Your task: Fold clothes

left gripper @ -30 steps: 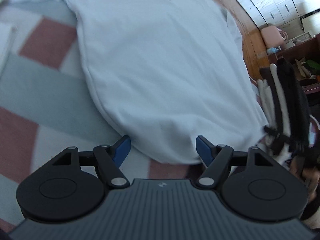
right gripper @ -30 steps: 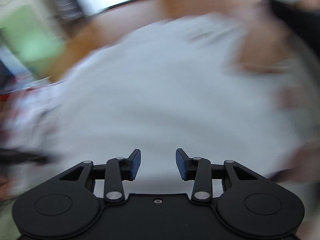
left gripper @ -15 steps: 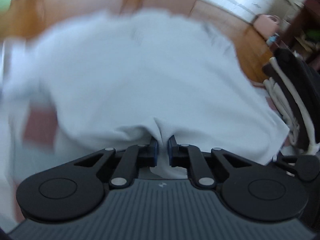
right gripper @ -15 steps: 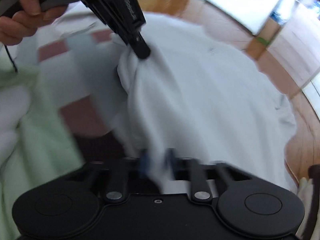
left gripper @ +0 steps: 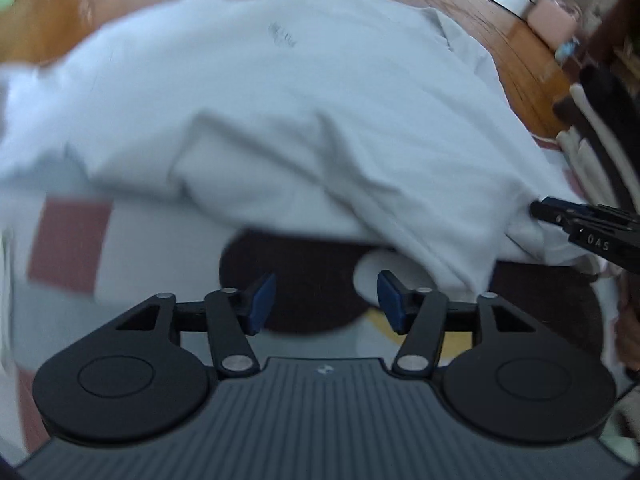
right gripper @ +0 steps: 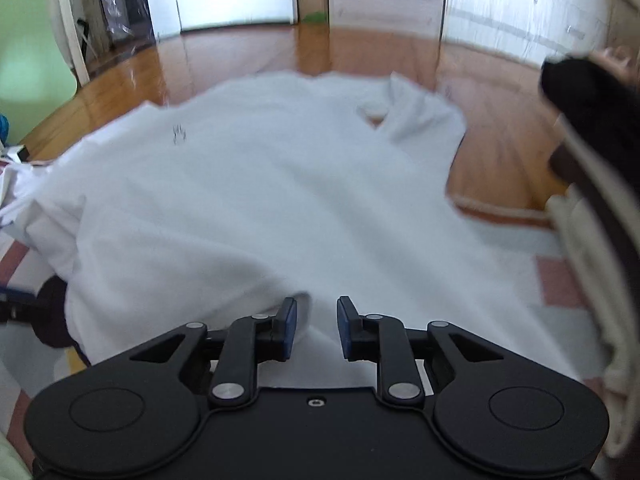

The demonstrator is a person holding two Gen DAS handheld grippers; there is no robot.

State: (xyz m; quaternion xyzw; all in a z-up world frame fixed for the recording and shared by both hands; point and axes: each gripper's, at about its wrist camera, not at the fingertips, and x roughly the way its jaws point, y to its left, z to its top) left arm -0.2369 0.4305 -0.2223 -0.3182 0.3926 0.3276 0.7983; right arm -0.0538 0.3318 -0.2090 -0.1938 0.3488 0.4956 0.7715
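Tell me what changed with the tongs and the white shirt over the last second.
Both tongs closed on the near hem of the white shirt half a second ago and dragged it. Now the left tongs are open, with the hem let go and bunched ahead of them. The right tongs have parted with cloth between the pads. The shirt stays spread on the patterned mat.

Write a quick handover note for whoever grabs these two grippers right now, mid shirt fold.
Left gripper: jaws open, holding nothing, hovering just short of the shirt's near edge.
Right gripper: jaws apart with shirt cloth between them; grip uncertain.
White shirt lies spread on the striped mat, its far part on the wood floor, near edge bunched and lifted.
Done: no finished fold visible.
Left: flatten the near edge, then fold.
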